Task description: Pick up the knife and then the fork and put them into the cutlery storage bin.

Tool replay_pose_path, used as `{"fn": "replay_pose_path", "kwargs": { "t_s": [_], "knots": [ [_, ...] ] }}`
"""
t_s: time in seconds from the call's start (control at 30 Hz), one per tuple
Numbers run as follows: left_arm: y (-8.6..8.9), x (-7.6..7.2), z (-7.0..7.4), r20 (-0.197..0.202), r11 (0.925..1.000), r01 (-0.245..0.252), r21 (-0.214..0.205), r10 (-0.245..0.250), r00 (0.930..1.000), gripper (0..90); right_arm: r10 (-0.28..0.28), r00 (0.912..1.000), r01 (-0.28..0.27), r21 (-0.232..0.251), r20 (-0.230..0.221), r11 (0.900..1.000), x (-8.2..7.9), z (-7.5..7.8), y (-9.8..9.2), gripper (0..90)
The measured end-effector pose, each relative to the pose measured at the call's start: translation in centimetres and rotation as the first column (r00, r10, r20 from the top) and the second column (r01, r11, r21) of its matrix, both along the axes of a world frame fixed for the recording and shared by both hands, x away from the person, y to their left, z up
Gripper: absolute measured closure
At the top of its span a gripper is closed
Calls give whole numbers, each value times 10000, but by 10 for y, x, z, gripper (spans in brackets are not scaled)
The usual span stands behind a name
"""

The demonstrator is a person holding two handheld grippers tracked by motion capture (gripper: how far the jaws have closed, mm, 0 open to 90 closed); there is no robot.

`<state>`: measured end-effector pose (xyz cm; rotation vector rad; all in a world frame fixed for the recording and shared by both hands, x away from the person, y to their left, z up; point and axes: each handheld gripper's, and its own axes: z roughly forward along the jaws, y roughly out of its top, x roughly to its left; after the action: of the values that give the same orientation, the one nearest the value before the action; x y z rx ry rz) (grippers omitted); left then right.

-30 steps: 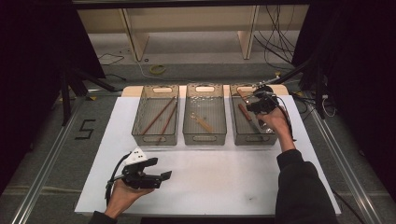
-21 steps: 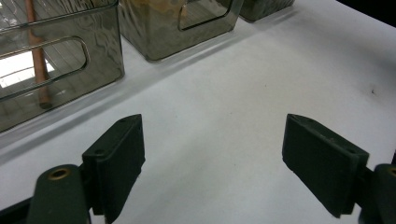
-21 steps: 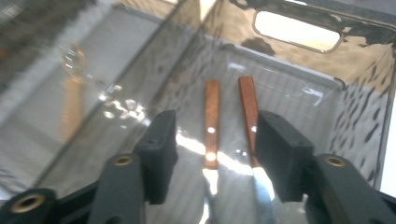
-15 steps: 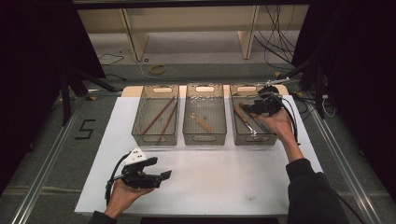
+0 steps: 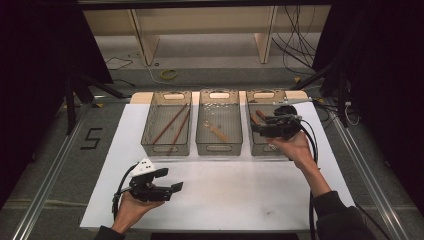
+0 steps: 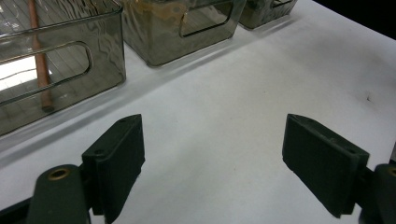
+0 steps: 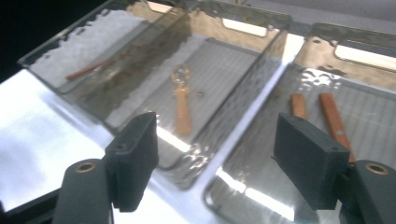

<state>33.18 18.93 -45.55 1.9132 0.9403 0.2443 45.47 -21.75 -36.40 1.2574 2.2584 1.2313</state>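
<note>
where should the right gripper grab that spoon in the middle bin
Grip the spoon at mid-handle, coming from above. It lies flat on the floor of the middle bin, whose walls block any side approach. The straight wooden handle gives the jaws two parallel edges; the rounded clear bowl end looks likelier to slip. Turn the right gripper, now open and empty, so its jaws straddle the handle crosswise.

three bins stand side by side on the far half of the table [image 5: 240, 200]. the left bin [image 5: 150, 140] holds chopsticks [image 5: 170, 124], the middle bin [image 5: 200, 142] a spoon [image 5: 216, 131], the right bin [image 5: 252, 145] two sticks [image 7: 334, 116] (partly hidden in the high view). the right gripper [image 5: 260, 129] hangs over the right bin; the left gripper [image 5: 176, 189] sits near, left of centre, above the table.
</note>
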Motion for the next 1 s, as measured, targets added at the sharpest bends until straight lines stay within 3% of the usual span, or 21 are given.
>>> {"fn": "replay_pose_path", "kwargs": {
  "t_s": [0.27, 0.7, 1.0],
  "knots": [
    [1, 0, 0, 25, 10000, -20, -42, 20, 10000, 205, 446, 9987, -450, 149, 252, 9989, -29, -3, 7, 295],
    [2, 0, 1, 7, 9996, 45, -291, -45, 10000, 205, 878, 9944, -922, 770, 586, 9928, -79, -33, -2, 284],
    [3, 0, 1, 61, 9993, 76, -360, -74, 10000, 205, 995, 9917, -1084, 1120, 817, 9878, -105, -48, -6, 253]
  ]
}}
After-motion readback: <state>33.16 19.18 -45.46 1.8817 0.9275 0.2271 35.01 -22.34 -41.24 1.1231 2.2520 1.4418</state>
